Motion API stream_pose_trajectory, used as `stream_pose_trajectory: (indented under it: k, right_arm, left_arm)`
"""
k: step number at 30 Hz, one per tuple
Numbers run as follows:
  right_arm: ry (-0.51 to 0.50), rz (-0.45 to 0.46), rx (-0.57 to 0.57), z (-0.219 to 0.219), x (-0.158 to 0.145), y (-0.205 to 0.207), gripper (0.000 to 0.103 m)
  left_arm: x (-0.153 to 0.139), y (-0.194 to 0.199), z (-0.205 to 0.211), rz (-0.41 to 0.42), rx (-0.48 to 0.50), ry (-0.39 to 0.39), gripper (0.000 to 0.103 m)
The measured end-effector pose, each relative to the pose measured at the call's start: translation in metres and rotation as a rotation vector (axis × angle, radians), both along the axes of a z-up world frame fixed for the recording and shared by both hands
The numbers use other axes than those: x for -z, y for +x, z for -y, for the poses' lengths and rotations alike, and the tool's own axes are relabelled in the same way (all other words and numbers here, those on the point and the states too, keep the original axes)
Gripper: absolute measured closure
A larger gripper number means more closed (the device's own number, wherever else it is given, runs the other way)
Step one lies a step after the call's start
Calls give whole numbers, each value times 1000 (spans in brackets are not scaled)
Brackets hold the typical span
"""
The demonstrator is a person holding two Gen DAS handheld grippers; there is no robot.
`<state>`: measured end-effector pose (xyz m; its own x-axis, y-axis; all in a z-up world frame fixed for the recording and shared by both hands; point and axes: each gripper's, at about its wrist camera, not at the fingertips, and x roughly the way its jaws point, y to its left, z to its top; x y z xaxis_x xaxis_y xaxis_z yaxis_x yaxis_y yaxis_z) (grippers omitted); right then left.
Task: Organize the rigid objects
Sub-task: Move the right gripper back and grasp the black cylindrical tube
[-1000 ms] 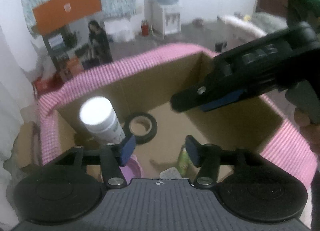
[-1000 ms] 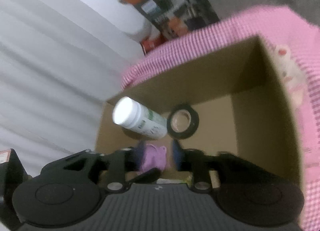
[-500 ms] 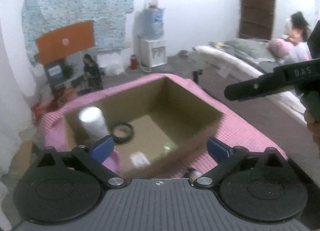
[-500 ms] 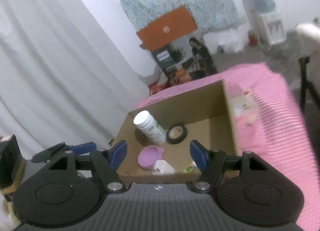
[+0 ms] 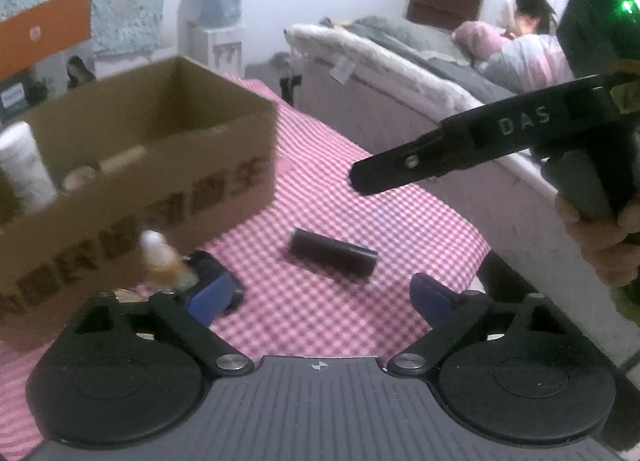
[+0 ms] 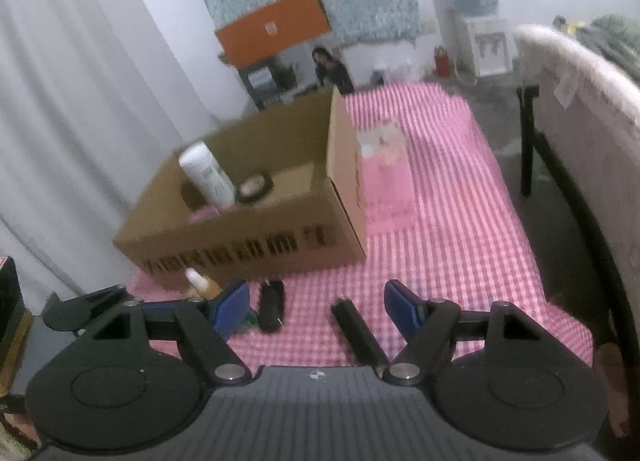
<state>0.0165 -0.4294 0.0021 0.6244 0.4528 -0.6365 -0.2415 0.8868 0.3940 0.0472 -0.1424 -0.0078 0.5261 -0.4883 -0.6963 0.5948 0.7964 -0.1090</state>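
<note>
A cardboard box (image 5: 140,165) stands on the pink checked cloth (image 5: 360,189). It holds a white bottle (image 6: 208,175), a tape roll (image 6: 254,185) and something pink (image 6: 204,215). In front of the box lie a black cylinder (image 5: 334,259), a black oblong thing (image 6: 272,305) and a small white-capped bottle (image 5: 160,257). My left gripper (image 5: 320,293) is wide, its jaws closing, with the cylinder ahead between them, untouched. My right gripper (image 6: 316,305) has its jaws opening over the black cylinder (image 6: 358,331), pads off it. A hand (image 5: 600,245) holds the right gripper up at the right.
A pink pack (image 6: 386,177) lies beside the box's right wall. The cloth's right edge (image 6: 532,245) drops off beside a bed (image 5: 400,73) where a person lies. A white curtain (image 6: 80,101) hangs at the left. A black stand leg (image 6: 528,141) rises past the table.
Both grippers have drawn back out of the box toward the near side of the table, and their jaws have spread. The loose things in front of the box have come into view.
</note>
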Motion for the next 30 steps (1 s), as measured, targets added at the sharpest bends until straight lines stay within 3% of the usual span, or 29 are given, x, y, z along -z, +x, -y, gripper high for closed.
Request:
stream_pose_trajectory:
  k: [13, 22, 30]
  right_arm:
    - [-1, -128, -116, 4, 56, 33, 46]
    - [64, -247, -106, 7, 84, 52, 64]
    - [133, -302, -139, 5, 88, 55, 67]
  left_arm:
    - [33, 19, 31, -76, -7, 1, 44]
    - [42, 32, 35, -120, -19, -1, 46]
    - [46, 36, 37, -137, -21, 9, 46]
